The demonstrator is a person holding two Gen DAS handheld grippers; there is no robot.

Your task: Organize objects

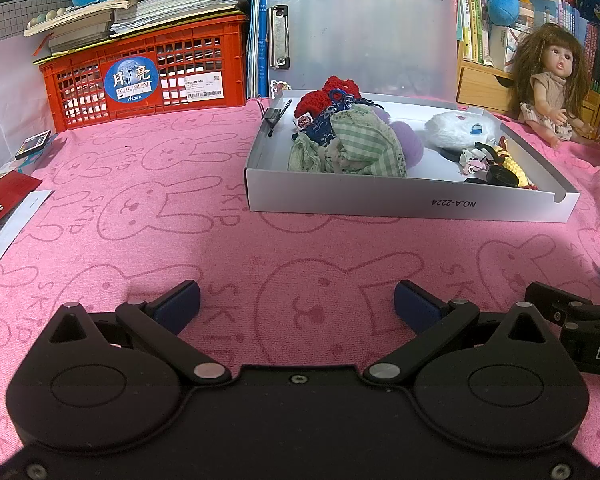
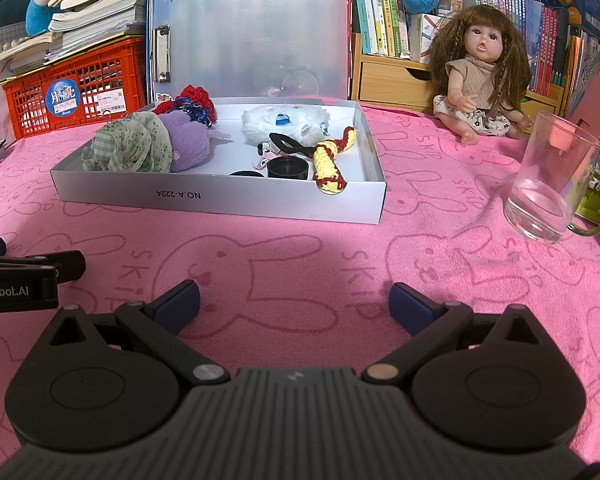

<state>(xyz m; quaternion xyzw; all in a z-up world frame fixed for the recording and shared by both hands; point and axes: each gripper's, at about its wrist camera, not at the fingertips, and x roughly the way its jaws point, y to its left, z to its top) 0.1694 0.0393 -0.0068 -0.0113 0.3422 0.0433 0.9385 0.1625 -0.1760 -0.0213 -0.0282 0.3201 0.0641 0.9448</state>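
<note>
Honestly looks mostly done already. White box (image 2: 220, 200) sitting mid-frame on the pink bunny towel (image 2: 300, 264) over the bench, already loaded: green checked cloth (image 2: 130, 148) and purple plush (image 2: 190, 144) at its left end, red crochet piece (image 2: 196, 98) behind those, white fluffy toy (image 2: 284, 124) toward the right, plus a yellow-and-red knitted cord (image 2: 332, 160) drooping over the front wall and some small black bits beside it. Still outside the box: doll (image 2: 476, 92) propped against the shelf, upper right of the right wrist view, and a glass mug (image 2: 548, 192) at the right edge. Probably those two left, if part of the job at all. Left tongs (image 1: 298, 304) spread wide, holding nothing, low over bare towel. Right tongs (image 2: 294, 304) same deal, wide apart and empty.
</note>
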